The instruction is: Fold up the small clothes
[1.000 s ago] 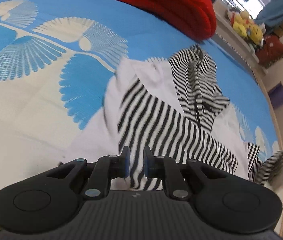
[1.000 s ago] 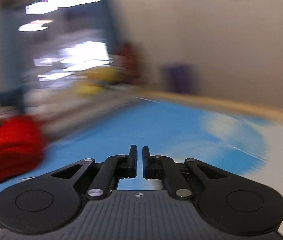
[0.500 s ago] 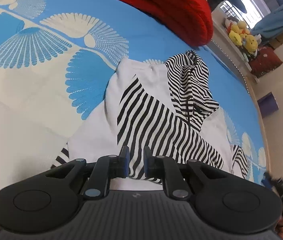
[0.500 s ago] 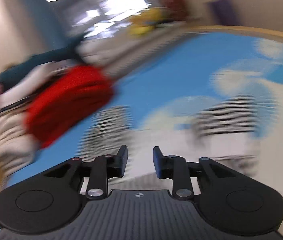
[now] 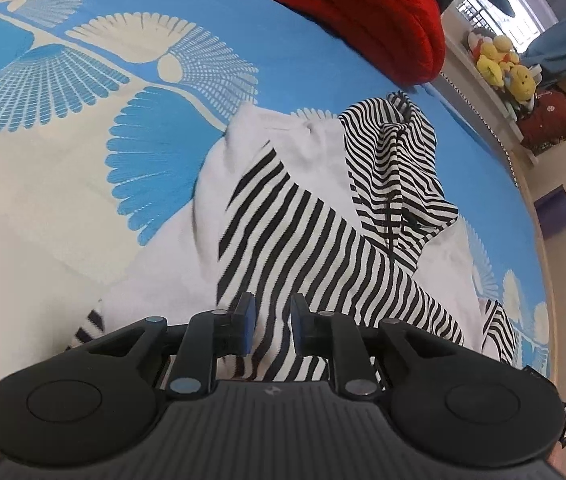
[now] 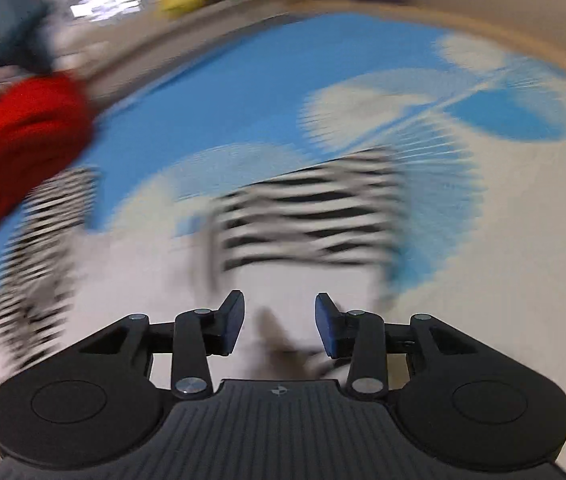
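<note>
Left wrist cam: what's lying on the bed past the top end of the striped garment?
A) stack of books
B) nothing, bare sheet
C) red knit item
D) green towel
C: a red knit item lies on the blue patterned bedsheet just beyond the far end of the black-and-white striped garment.
</note>
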`<state>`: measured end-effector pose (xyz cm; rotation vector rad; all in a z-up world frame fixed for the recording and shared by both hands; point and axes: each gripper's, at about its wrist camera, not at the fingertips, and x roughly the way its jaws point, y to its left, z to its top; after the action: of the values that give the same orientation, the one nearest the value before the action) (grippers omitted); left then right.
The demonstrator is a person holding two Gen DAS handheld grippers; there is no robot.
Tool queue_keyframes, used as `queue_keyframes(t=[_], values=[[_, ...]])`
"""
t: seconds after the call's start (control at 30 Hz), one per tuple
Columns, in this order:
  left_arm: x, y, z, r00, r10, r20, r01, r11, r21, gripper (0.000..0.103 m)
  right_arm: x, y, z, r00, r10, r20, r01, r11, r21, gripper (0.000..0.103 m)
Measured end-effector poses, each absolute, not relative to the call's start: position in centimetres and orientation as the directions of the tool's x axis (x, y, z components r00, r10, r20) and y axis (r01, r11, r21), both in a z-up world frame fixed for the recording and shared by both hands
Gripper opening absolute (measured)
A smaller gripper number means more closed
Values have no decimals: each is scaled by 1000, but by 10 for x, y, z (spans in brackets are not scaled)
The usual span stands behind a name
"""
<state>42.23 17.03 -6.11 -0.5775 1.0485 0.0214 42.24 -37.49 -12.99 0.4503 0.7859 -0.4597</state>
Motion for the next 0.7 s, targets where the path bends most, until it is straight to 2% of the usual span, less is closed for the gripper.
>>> queue_keyframes(t=[0.1,0.23,0.27,0.3,0.37,0.47,0.6,0.7], values=[[427,164,-63,507,-258,-822,-264,862,-433,19,412,-405,-140,603,-194,-774,639,698,322,44],[430,160,-65,502,-252,-827,-253,872,-420,19,410,-411,-149,616,-51,-786,624,641,447,45],[430,160,-67,500,-251,-829,-256,871,-419,19,410,-410,-148,623,-42,-781,616,642,456,40],[430,160,-68,499,-253,-829,-258,870,-420,19,410,-408,-144,630,-51,-775,612,647,455,25],[429,160,-68,499,-255,-828,-257,869,-423,19,407,-406,-136,639,-81,-765,612,656,441,8],[428,161,-67,503,-252,-827,-254,872,-419,19,400,-403,-118,682,-128,-720,617,630,472,7],[426,164,-66,505,-254,-825,-261,866,-426,19,388,-379,-69,771,-163,-615,545,669,506,6],[424,165,-65,504,-262,-823,-256,865,-432,19,385,-363,-40,795,-200,-573,504,743,440,6]])
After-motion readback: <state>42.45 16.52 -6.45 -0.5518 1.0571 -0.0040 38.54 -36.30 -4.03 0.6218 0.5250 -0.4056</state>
